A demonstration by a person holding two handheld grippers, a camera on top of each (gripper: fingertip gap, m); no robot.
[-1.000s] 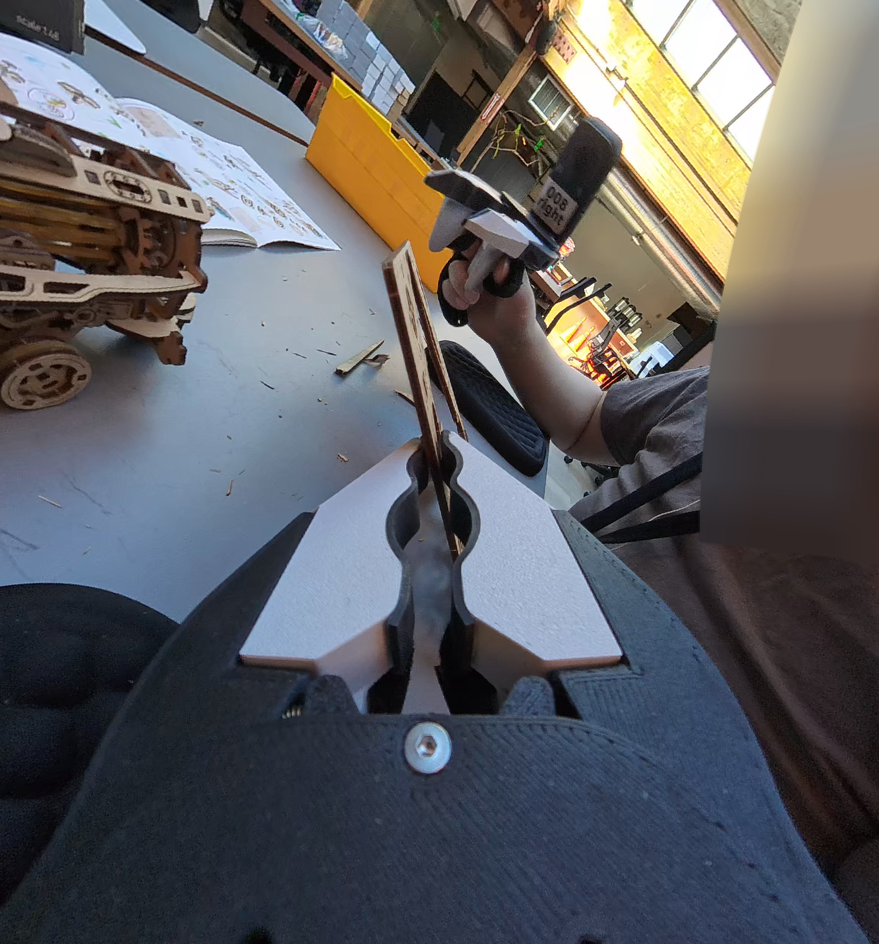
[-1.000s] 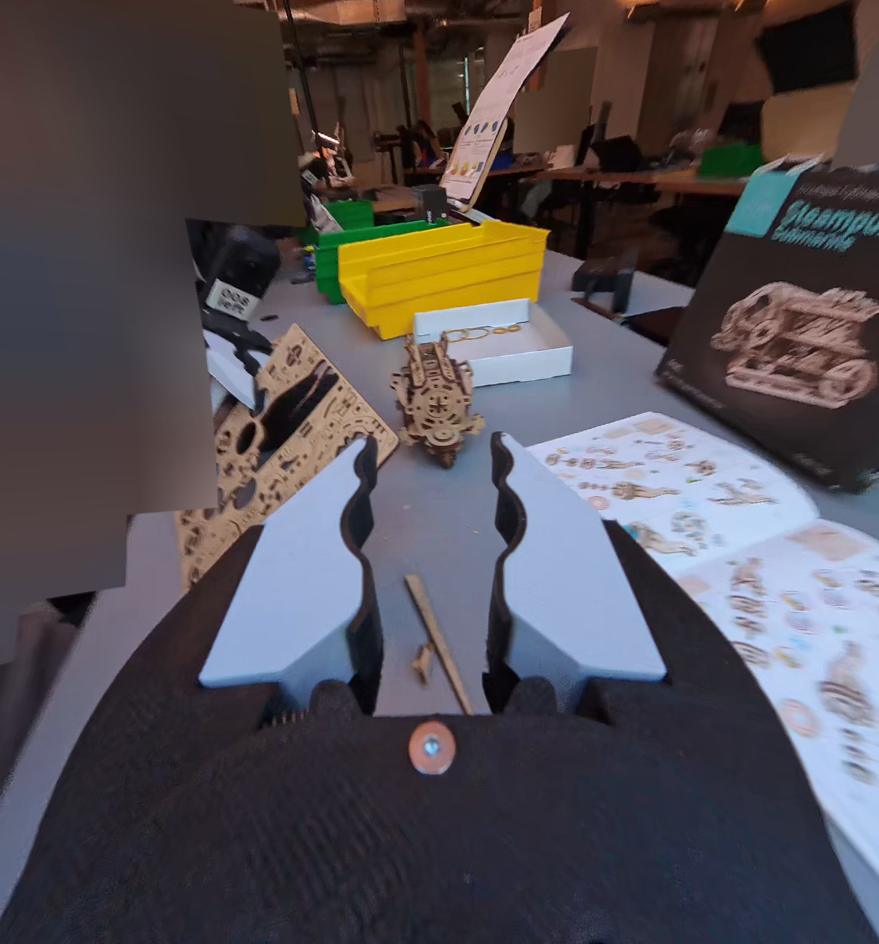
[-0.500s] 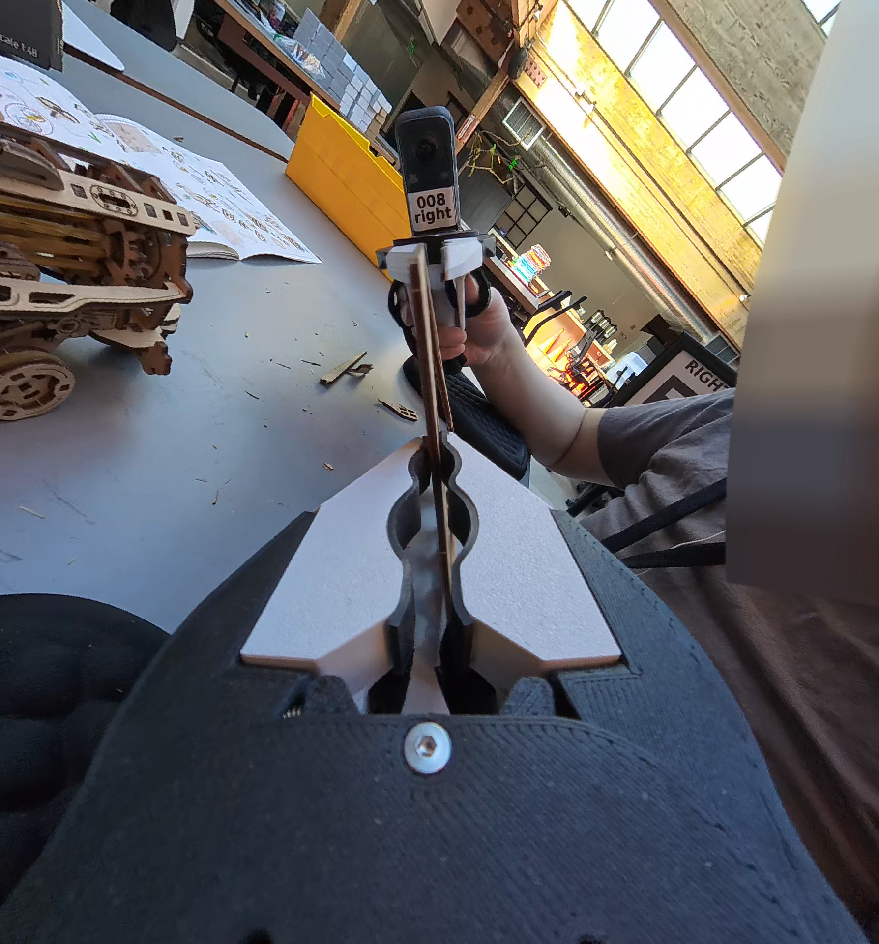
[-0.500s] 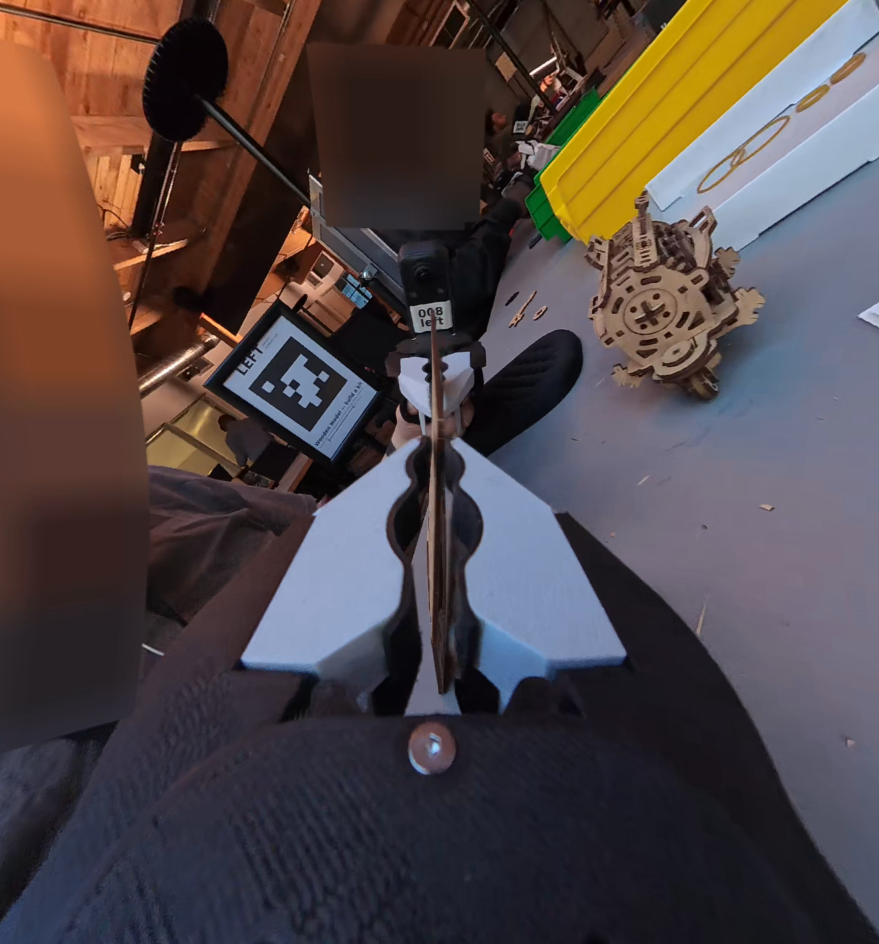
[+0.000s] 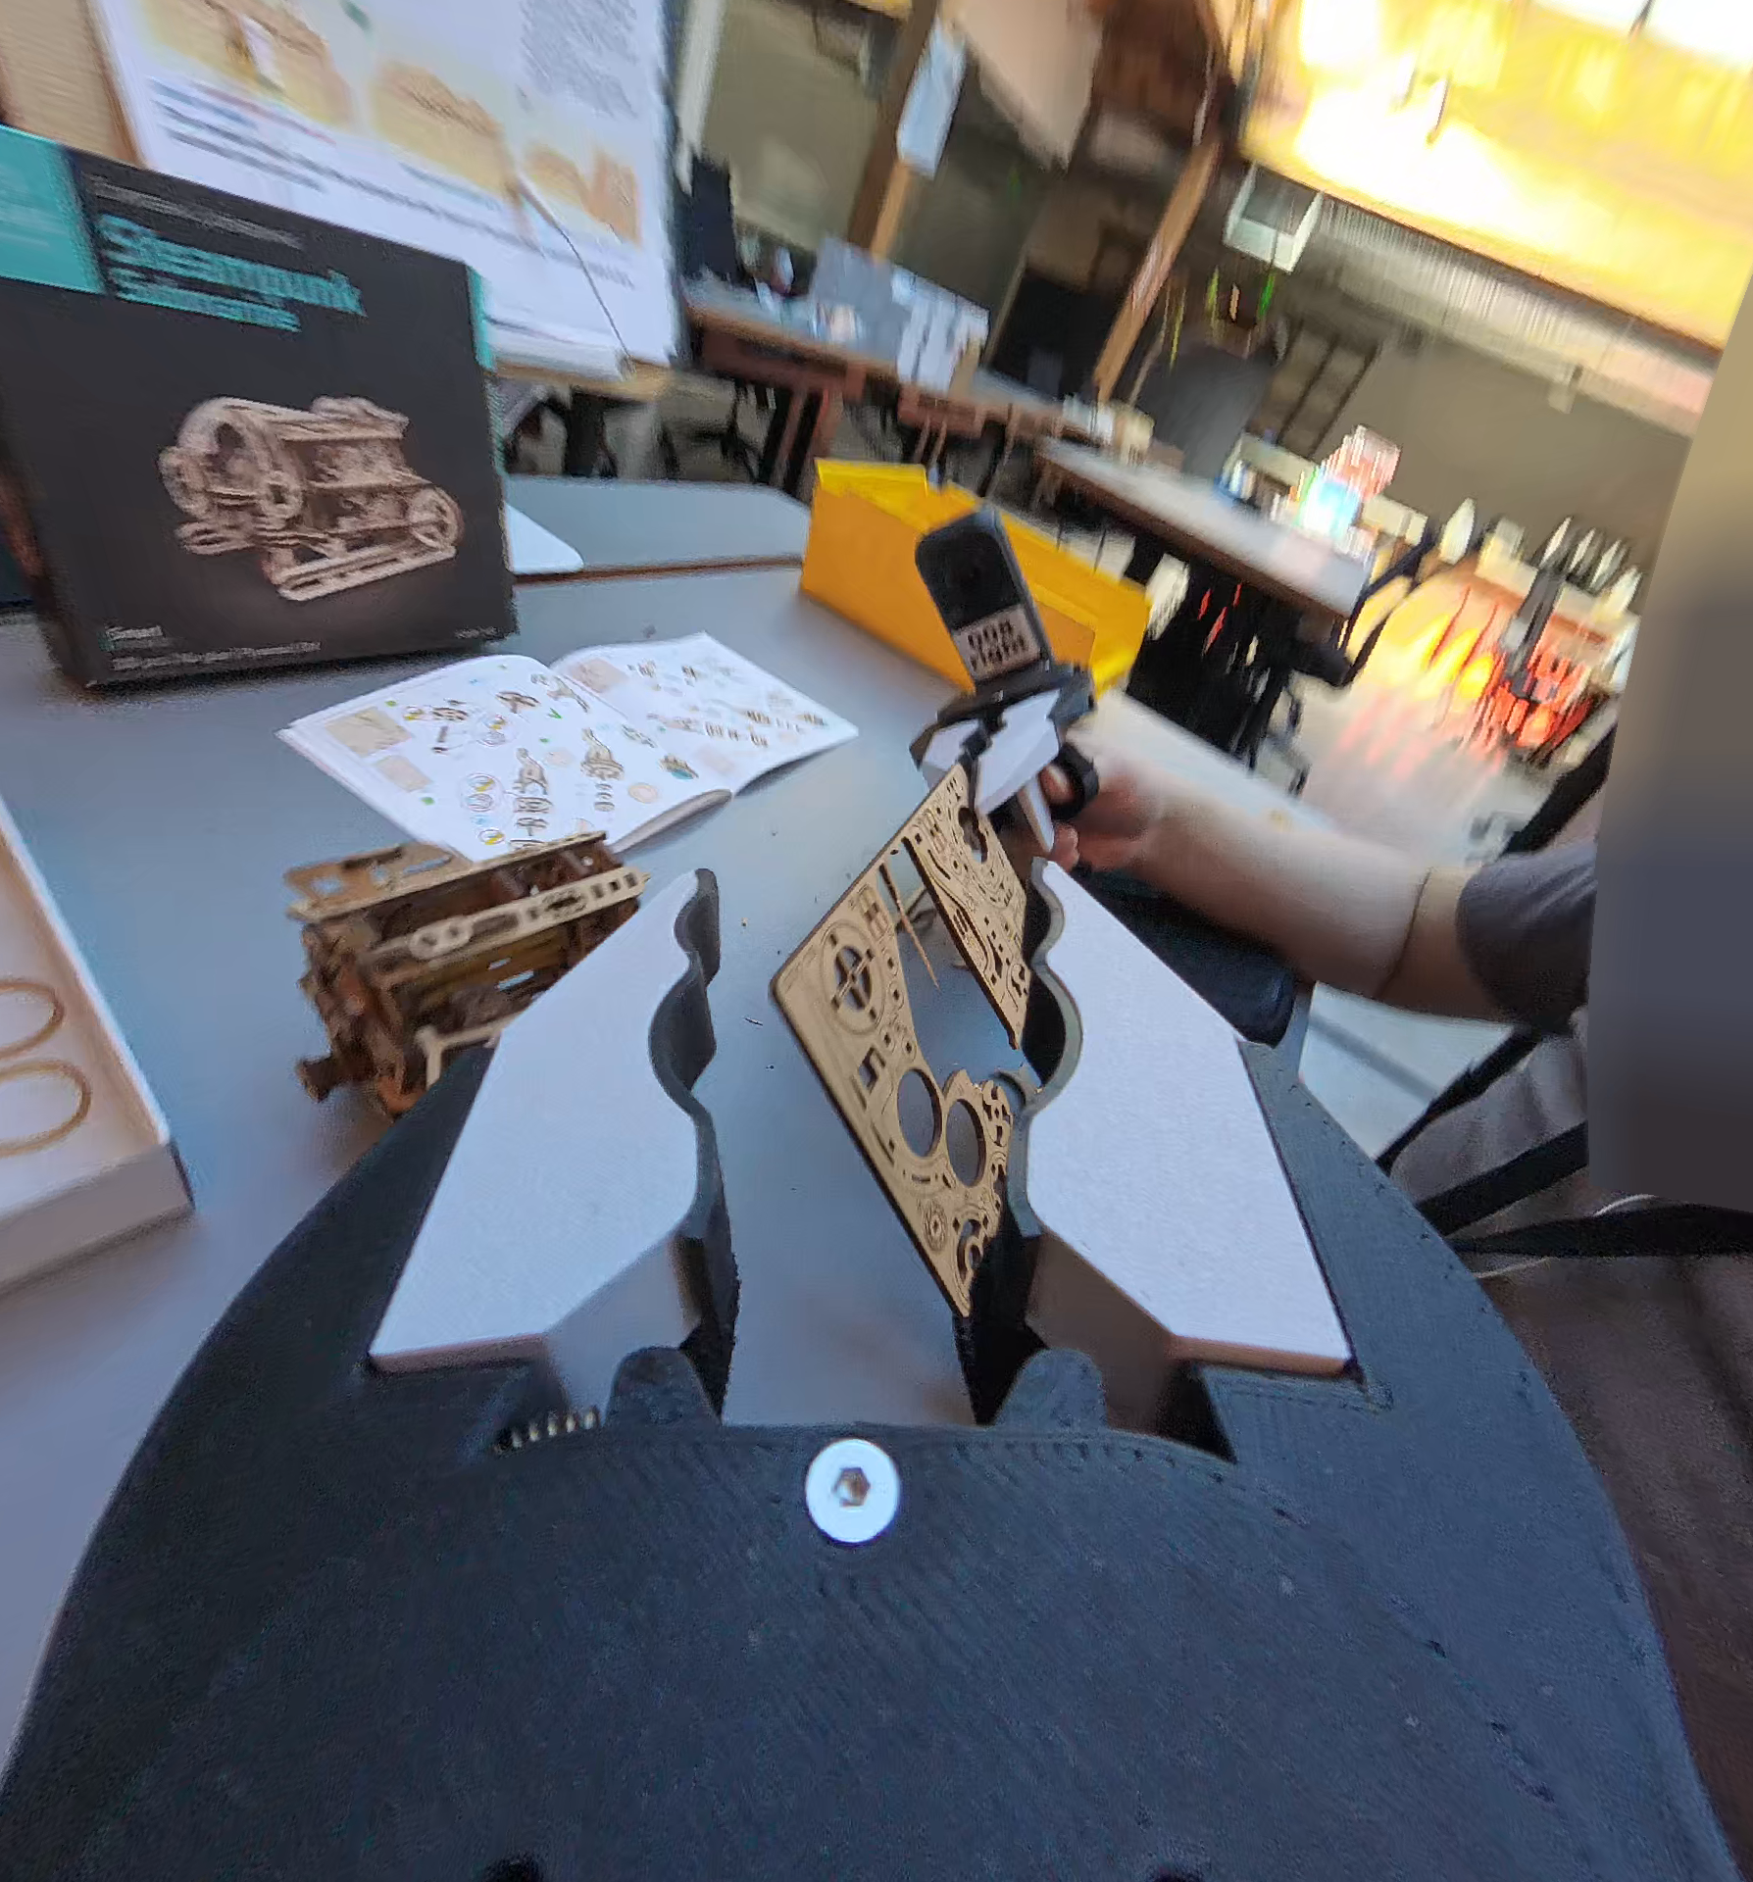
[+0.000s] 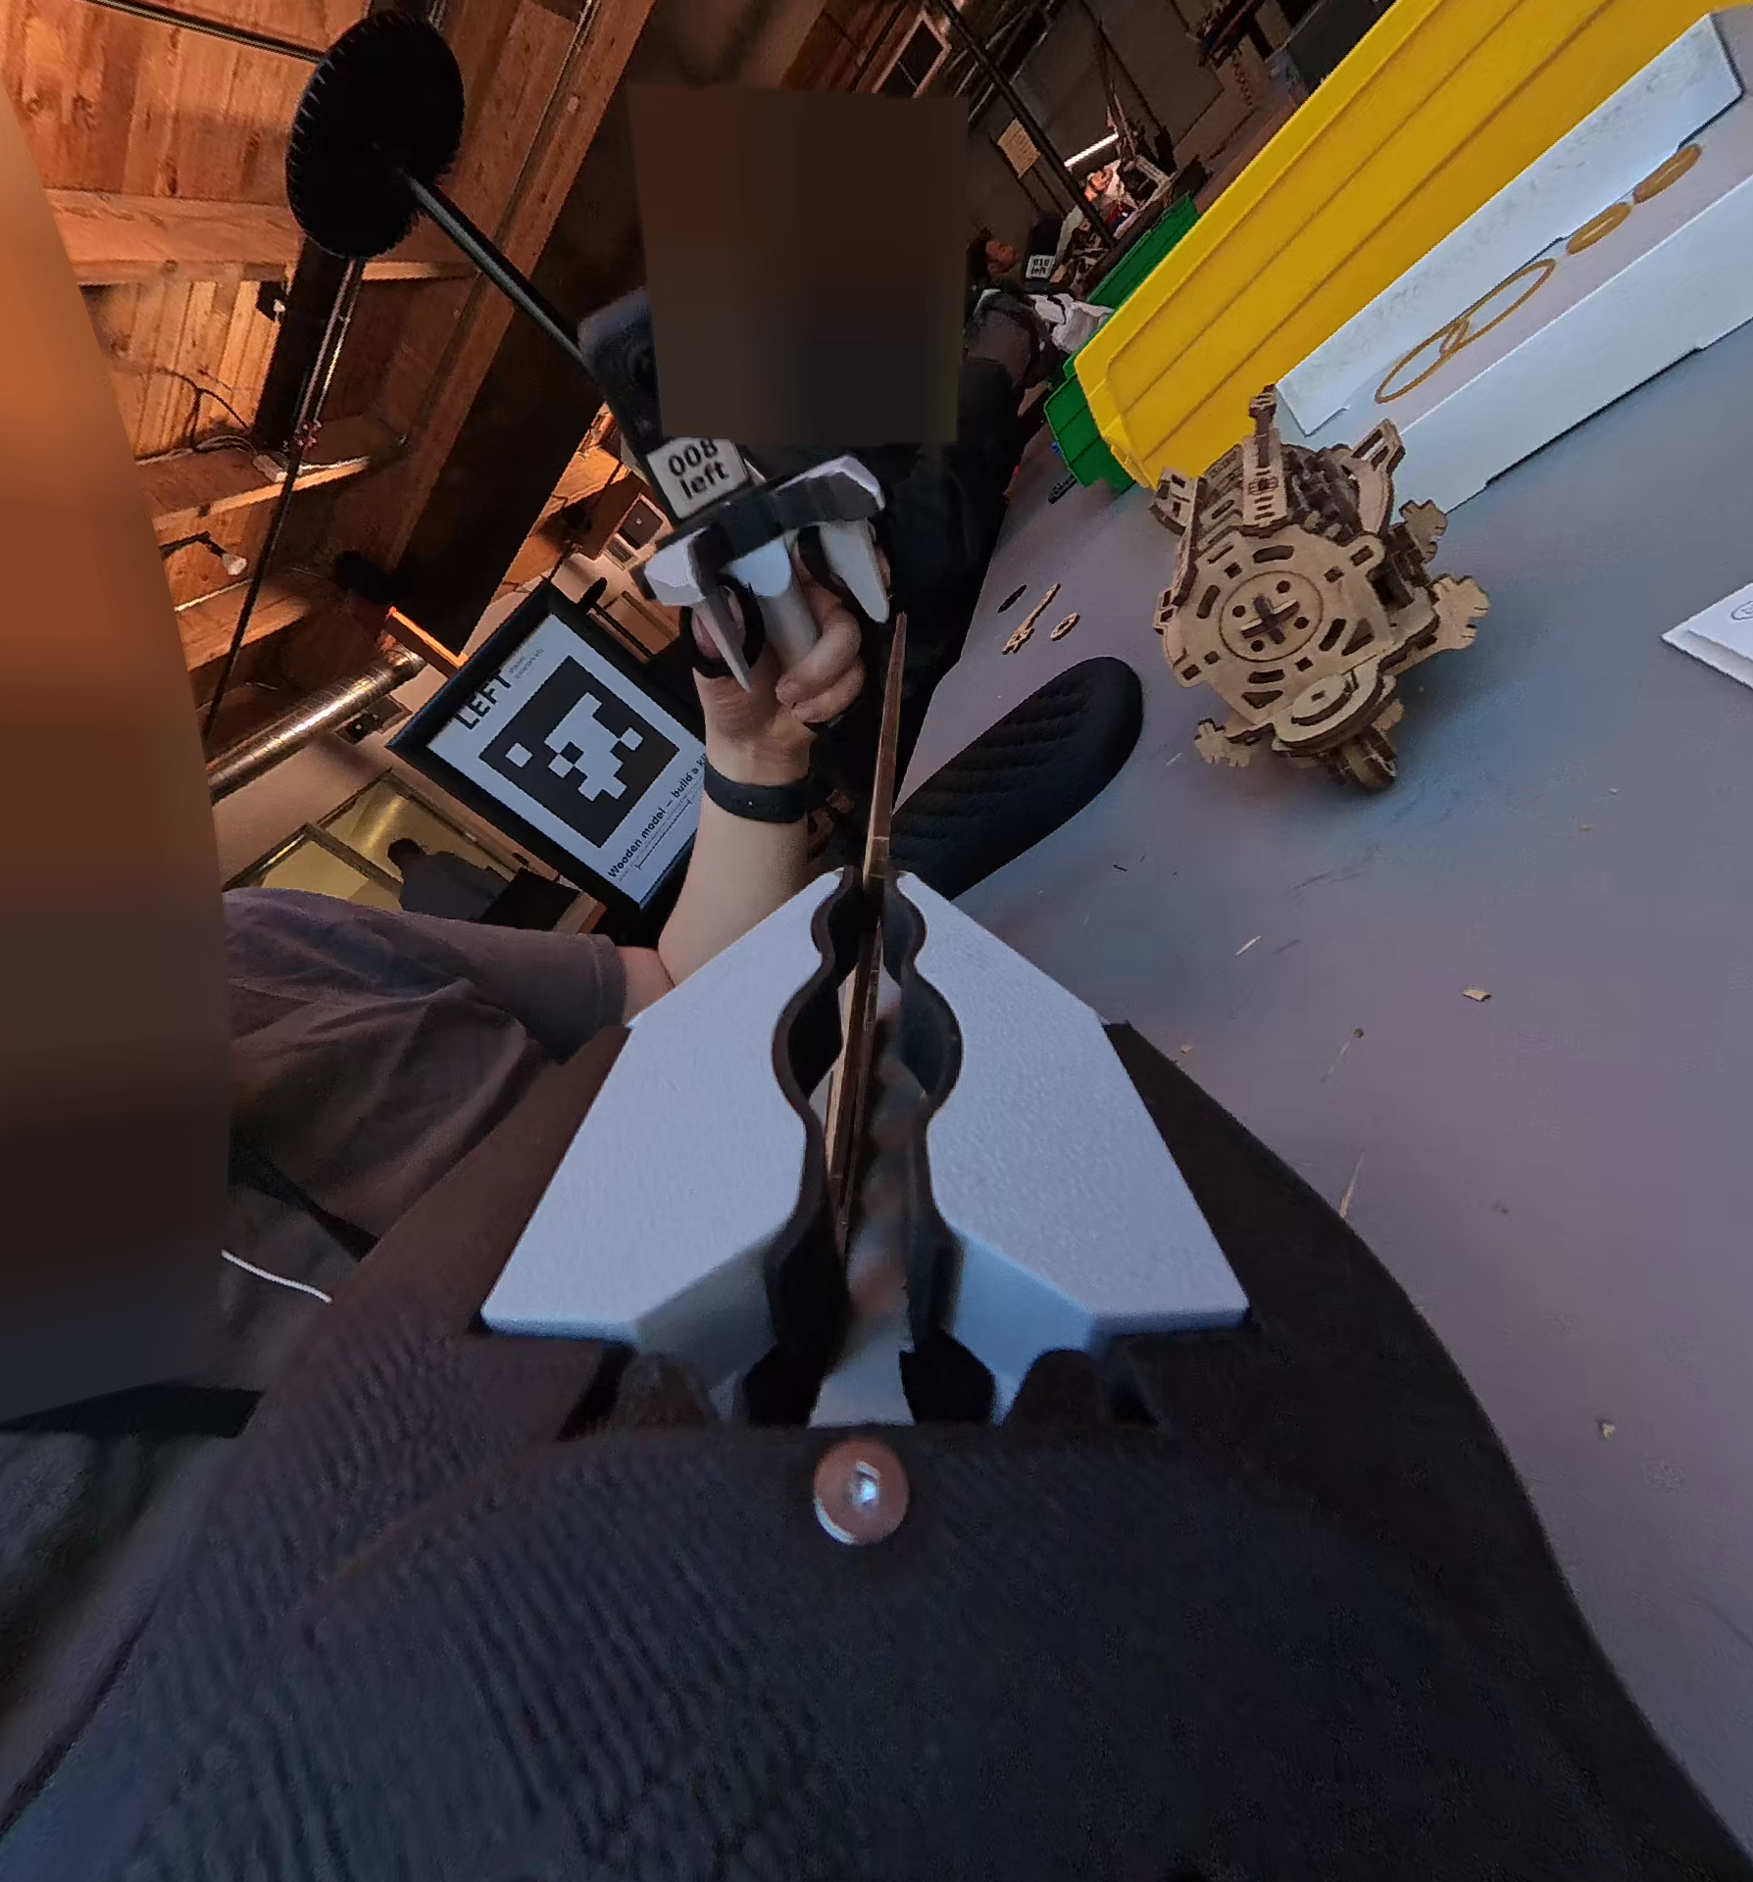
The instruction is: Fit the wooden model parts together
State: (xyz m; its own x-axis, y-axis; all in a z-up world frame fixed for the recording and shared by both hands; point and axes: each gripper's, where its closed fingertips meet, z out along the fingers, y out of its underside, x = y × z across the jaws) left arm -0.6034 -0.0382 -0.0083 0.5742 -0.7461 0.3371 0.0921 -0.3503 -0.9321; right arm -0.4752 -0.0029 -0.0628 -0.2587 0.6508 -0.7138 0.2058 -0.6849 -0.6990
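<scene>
A flat wooden parts sheet (image 5: pixel 903 1049) with cut-out pieces runs between my two grippers. My right gripper (image 6: pixel 864 896) is shut on one end of it and shows it edge-on (image 6: pixel 867 1018); it also shows in the left wrist view (image 5: pixel 995 754), holding the sheet's far end. My left gripper (image 5: pixel 867 896) is open, with the sheet leaning by the inner face of its right finger (image 5: pixel 1158 1120). It appears open in the right wrist view (image 6: pixel 801 621) too. The part-built wooden model (image 5: pixel 445 957) (image 6: pixel 1290 631) stands on the grey table (image 5: pixel 190 774).
An open instruction booklet (image 5: pixel 567 743) lies behind the model, with the dark kit box (image 5: pixel 231 489) standing beyond it. A white tray (image 5: pixel 27 1212) with rubber bands is at the left, and a yellow bin (image 5: pixel 883 570) at the back. A black pad (image 6: pixel 1015 774) lies near the table edge. My hands' fingertips stand some 15 centimeters from each other.
My left gripper has opened and let go of the sheet, and its view has swung toward the table. My right gripper shut on the sheet one second ago and still holds it.
</scene>
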